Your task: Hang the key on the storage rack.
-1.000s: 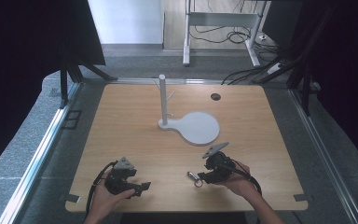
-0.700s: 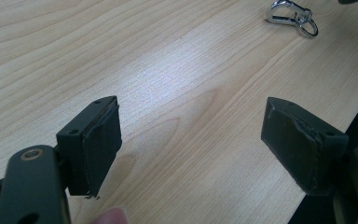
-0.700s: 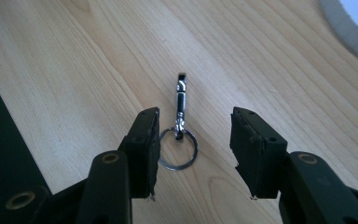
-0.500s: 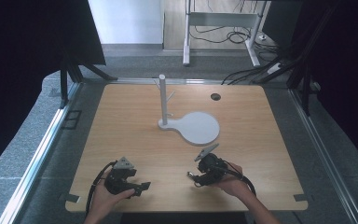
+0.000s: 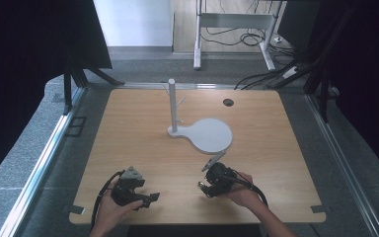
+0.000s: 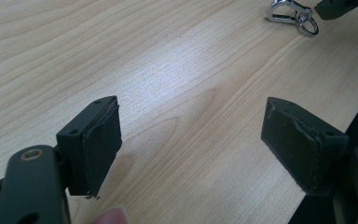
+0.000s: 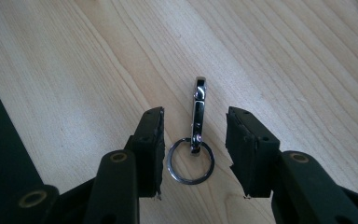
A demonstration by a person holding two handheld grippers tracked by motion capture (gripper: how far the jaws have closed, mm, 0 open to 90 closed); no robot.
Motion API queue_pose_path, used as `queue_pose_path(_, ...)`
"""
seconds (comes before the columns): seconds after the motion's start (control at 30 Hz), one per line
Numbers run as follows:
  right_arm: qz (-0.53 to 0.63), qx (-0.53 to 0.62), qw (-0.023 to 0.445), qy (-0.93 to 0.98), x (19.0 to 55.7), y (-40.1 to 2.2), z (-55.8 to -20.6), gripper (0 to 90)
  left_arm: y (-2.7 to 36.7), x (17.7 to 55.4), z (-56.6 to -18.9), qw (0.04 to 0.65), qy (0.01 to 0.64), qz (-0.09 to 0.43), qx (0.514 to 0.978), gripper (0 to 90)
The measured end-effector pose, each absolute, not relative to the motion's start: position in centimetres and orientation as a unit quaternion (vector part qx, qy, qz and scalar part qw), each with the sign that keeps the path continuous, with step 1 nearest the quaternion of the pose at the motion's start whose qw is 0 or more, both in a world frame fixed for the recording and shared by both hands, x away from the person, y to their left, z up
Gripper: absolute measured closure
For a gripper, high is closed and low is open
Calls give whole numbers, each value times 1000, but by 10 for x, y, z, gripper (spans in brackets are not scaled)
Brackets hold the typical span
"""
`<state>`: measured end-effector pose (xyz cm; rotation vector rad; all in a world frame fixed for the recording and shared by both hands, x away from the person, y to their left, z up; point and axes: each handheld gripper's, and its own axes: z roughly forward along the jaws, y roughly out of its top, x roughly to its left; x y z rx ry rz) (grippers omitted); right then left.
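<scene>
Wooden table (image 5: 128,128), light grain, seen from above. White stand (image 5: 173,106) upright a little behind the middle, short pegs on the post, round flat base plate (image 5: 211,134) spreading toward the right. Small dark hole (image 5: 228,102) near the far edge, right of the post.

Left gripper (image 5: 150,198) close to the near edge, left of centre, held in a hand (image 5: 111,212). Jaws wide apart in the left gripper view (image 6: 191,140), nothing between them but bare wood; pads (image 6: 103,140) worn at the edges.

Right gripper (image 5: 203,187) near the near edge, right of centre, gripped by the other hand (image 5: 242,193), cable looping back over the wrist. In the right gripper view (image 7: 195,149), jaws partly open, one on each side of a metal clip (image 7: 197,109) with a key ring (image 7: 190,161), lying flat on the wood. Pads (image 7: 154,140) just beside the ring, not touching it; nothing held.

Same clip (image 6: 291,14) at the upper right of the left gripper view, a jaw tip of the other gripper just beside it.
</scene>
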<state>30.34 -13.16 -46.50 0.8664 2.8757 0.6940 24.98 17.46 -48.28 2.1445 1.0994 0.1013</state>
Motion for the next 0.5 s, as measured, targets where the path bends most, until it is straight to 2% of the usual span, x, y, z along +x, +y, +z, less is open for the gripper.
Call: queue_pose_path(0.5, 208, 274, 28, 939, 307, -123, -468, 593, 175, 249, -481, 358, 425, 40, 830, 205)
